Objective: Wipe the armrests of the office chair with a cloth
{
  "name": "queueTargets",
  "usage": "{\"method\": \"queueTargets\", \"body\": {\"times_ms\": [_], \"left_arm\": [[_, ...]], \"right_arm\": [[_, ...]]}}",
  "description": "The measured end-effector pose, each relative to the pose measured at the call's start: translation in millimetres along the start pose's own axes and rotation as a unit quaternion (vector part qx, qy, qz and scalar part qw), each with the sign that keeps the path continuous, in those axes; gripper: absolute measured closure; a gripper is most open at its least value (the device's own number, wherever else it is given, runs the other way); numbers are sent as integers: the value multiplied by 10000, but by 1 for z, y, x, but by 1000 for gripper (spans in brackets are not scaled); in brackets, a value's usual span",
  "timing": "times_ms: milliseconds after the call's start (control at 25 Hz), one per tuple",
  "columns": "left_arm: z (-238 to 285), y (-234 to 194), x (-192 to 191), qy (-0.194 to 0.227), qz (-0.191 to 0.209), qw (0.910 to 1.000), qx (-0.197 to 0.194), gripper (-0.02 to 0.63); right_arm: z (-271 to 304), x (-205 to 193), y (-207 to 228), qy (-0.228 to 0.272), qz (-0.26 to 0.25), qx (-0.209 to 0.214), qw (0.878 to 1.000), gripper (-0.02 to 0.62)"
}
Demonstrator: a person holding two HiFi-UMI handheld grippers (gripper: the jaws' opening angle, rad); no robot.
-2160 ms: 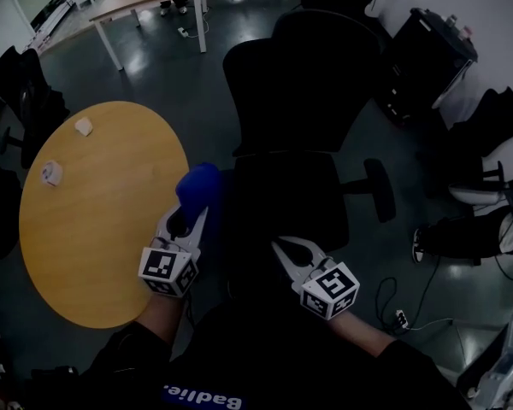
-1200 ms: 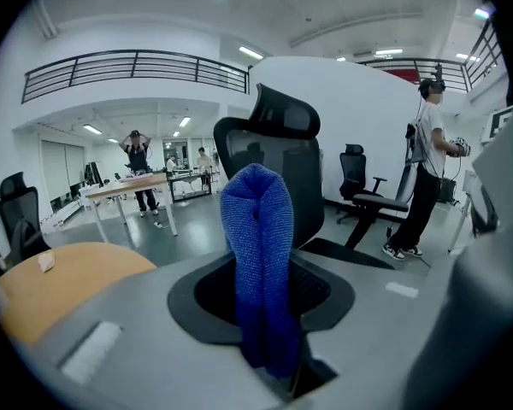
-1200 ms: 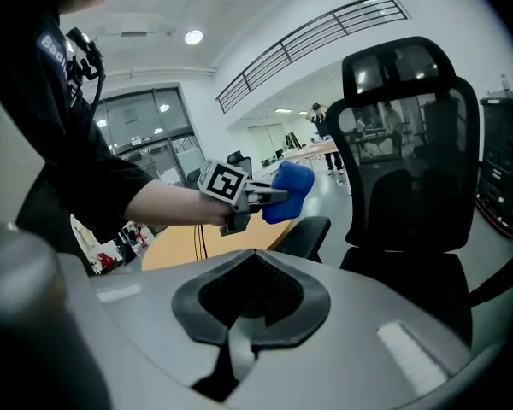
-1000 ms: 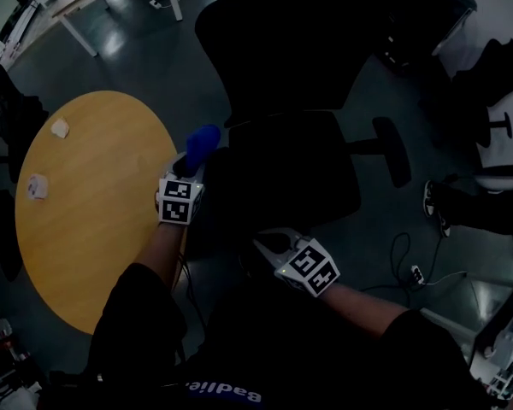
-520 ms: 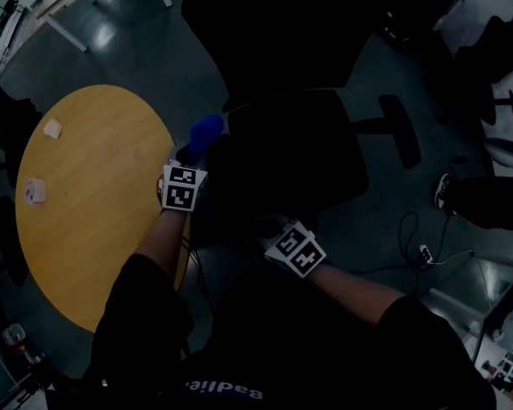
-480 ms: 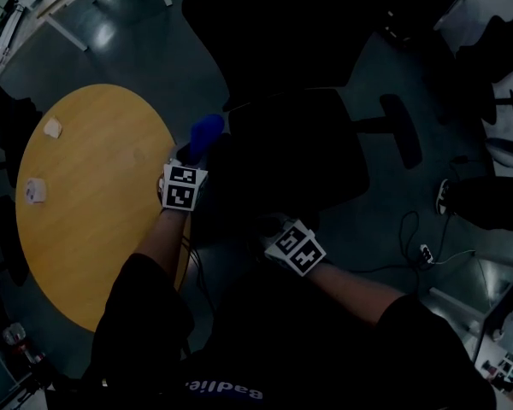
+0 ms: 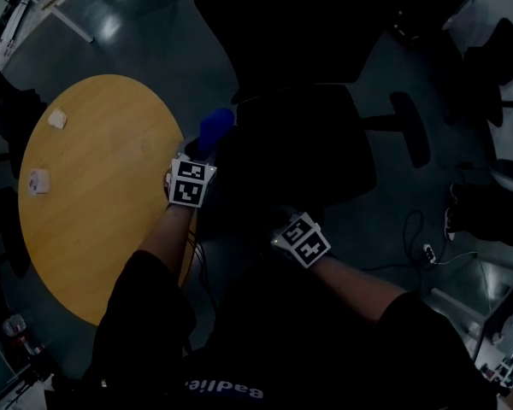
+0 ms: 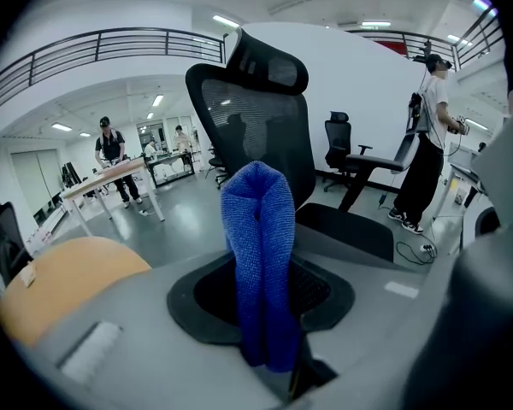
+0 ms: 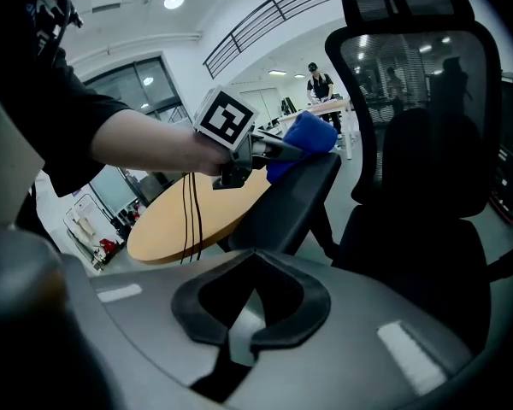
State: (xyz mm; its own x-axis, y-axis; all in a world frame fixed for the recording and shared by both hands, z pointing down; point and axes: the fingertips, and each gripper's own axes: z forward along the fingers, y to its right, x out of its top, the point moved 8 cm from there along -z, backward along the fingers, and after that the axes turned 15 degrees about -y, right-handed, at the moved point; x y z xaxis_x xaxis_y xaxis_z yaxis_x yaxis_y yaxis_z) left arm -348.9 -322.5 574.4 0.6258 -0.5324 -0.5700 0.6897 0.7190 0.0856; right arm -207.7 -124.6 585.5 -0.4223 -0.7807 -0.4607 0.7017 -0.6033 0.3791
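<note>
blue knitted cloth (image 8: 258,272), folded into a thick ribbed loop, is pinched at its lower end by the left gripper (image 8: 265,348). its long axis runs straight out from the jaws, up the middle of the left gripper view, with the rounded fold at the far end. in the head view the cloth (image 7: 215,126) sits left of centre and points to the upper right, at the left edge of the black office chair (image 7: 299,135). the right gripper view shows it resting on top of a smooth, dark, elongated armrest (image 9: 291,199). a second armrest (image 7: 410,131) lies right of the seat. the chair back is mesh. the right gripper (image 9: 255,254) is pressed together at its tips, nothing between them. one round wooden table (image 7: 94,195) fills the left of the head view.
</note>
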Motion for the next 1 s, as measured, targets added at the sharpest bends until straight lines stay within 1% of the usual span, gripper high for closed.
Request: {"method": "queueTargets", "body": {"times_ms": [560,800,1000], "left_arm": [[-25,33,-26,-37,47,10000,-16,472],[-39,55,-42,-62,45,9999,-68,472],[-54,75,-56,-145,152,9997,-90,472]], "right_arm": [[0,1,0,-36,-29,-67,10000,591],[2,-3,4,-102,-7,-118,9999,591],[2,-2,5,-105,-18,-97,9999,591]]}}
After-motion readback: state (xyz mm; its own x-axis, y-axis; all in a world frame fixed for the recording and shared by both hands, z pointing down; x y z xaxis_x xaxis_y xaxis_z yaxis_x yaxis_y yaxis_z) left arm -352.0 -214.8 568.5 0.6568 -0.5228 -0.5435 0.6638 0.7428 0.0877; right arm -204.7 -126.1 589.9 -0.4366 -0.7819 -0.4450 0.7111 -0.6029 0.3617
